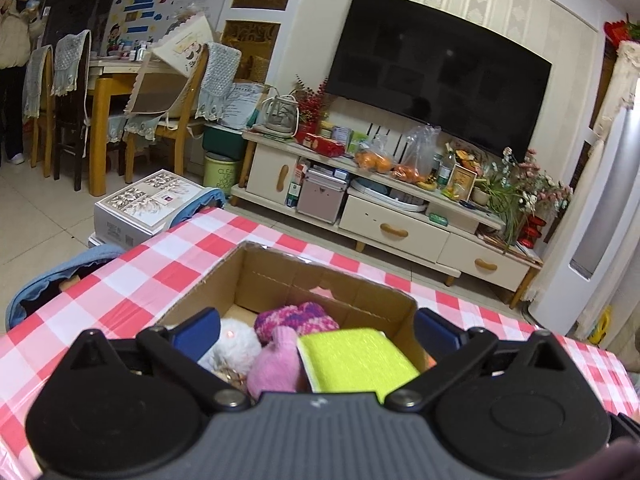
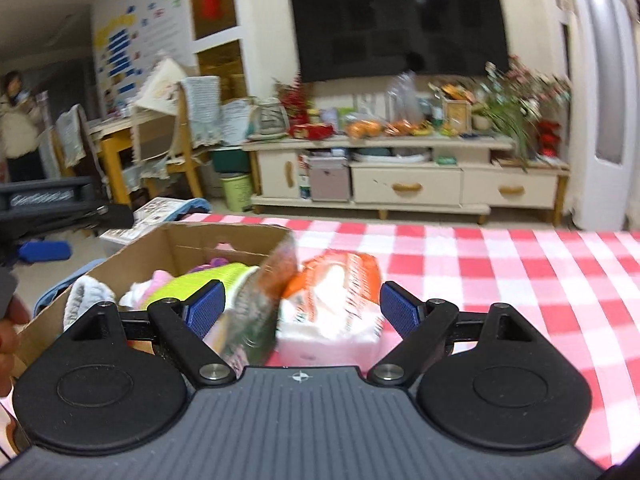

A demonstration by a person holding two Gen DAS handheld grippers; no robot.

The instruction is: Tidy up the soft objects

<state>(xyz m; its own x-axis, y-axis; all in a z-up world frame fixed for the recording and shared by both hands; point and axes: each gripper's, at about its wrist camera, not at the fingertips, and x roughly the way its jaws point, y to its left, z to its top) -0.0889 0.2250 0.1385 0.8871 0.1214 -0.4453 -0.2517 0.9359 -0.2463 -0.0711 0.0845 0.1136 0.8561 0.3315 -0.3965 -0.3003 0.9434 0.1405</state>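
Left gripper fingers spread wide, nothing between the pads, hovering over the near edge of the box. Box sits on the checked bench, flaps up. Inside: white fluffy item at left, purple knit hat behind it, pink knit item in the middle, yellow-green sponge leaning against the right wall.

Right gripper fingers also fully apart, gripping nothing. Between them, not touched by either pad: tissue pack with orange print, lying on the bench just outside the box's right wall. A blurred greenish packet leans at the box's near right corner, touching the tissue pack; can't tell whether it's in or out of the box. Right view is motion-blurred.

A blue finger of the left gripper shows at the left edge of the right view, beside the box.

Background: TV, cabinet, person standing far left
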